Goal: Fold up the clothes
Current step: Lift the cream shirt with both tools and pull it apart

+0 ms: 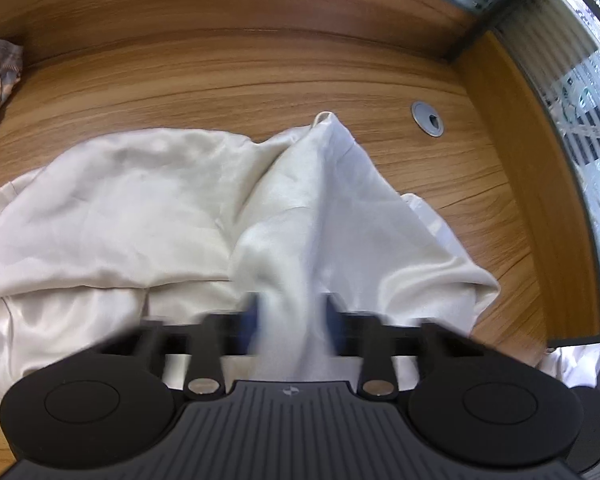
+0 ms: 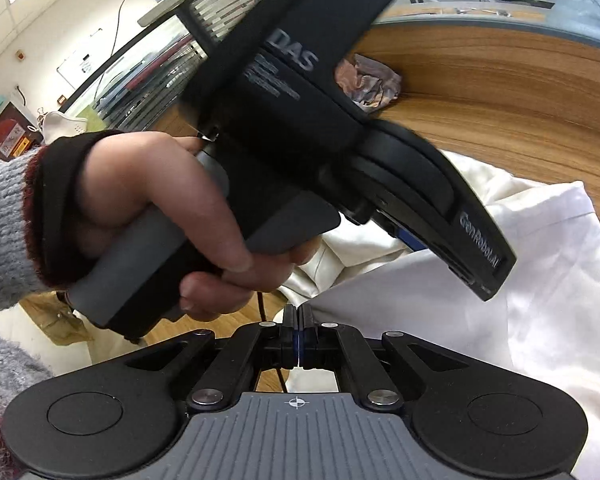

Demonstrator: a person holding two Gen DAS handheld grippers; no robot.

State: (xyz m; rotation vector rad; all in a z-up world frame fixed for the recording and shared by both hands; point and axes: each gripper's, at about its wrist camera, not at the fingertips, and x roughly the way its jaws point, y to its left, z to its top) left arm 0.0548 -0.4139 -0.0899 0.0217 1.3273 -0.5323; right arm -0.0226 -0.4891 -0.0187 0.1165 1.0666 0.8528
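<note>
Nearest the left wrist camera, the left gripper (image 1: 290, 316) has its blurred jaws pinched on a raised fold of the cream satin garment (image 1: 148, 208), which lies rumpled across the wooden table (image 1: 260, 60). In the right wrist view the right gripper (image 2: 298, 322) is fully closed, with a thin white sliver showing between its pads and the cloth's edge running up to its tip. Beyond it a hand (image 2: 152, 204) in a grey knitted sleeve (image 2: 0, 216) grips the other tool's handle over the garment, and farther back a crumpled brownish cloth (image 2: 370, 82) sits on the table
</note>
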